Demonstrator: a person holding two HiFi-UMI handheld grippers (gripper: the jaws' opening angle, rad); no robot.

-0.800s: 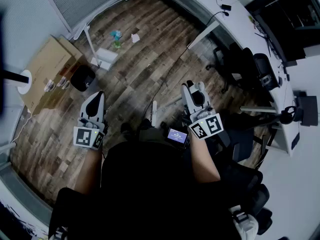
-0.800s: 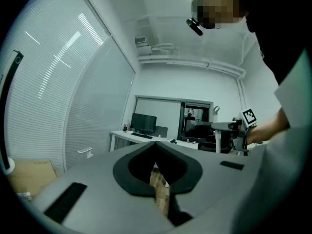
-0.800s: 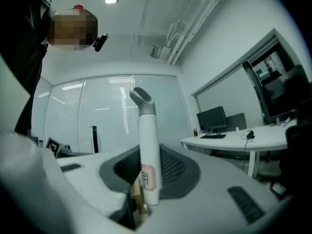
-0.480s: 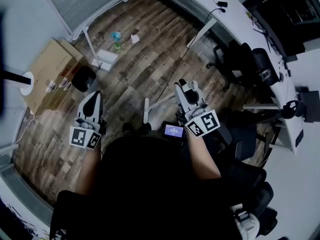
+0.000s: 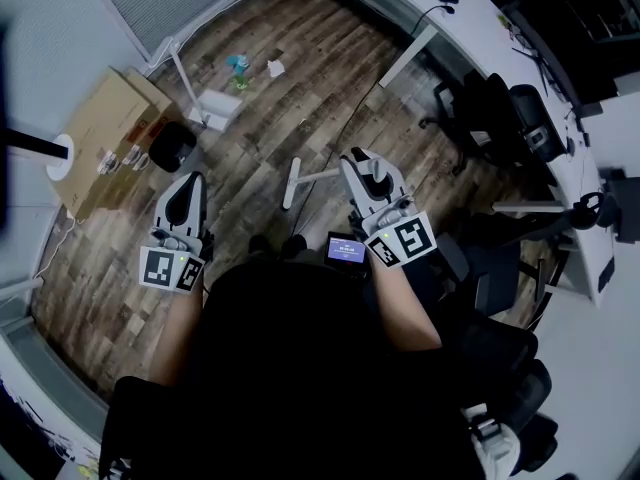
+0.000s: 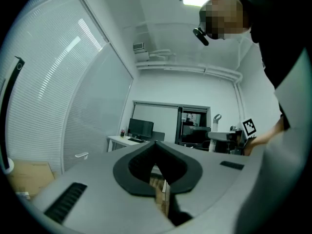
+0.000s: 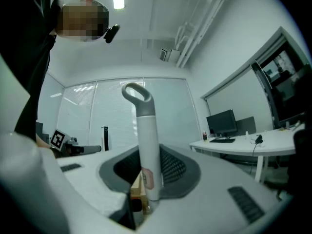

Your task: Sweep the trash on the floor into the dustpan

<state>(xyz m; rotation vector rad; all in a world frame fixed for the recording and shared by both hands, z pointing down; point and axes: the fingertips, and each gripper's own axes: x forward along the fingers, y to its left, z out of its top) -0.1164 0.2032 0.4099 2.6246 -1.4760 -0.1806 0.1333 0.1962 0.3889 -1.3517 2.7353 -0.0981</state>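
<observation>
**While the right jaws clamp the broom handle, trash lies at 11 o'clock**

Where the person's dark torso fills 6 o'clock, both tools reach out level just ahead of it. At 10 o'clock the left gripper has its jaws pressed together with nothing between them. At 1 o'clock the right gripper has its jaws closed on the white broom handle. The handle's grey loop stands clear above the jaws in the right gripper view. From above, the handle sticks out toward 9 o'clock over the wooden floor.

Farther off at 10 o'clock, a black bin sits just beside a cardboard box. The white dustpan rests on the floor at 11 o'clock. Just beyond it lies the trash, a teal piece and a white scrap, both outside the pan. A white desk curves past 1 o'clock, with dark chairs near it.
</observation>
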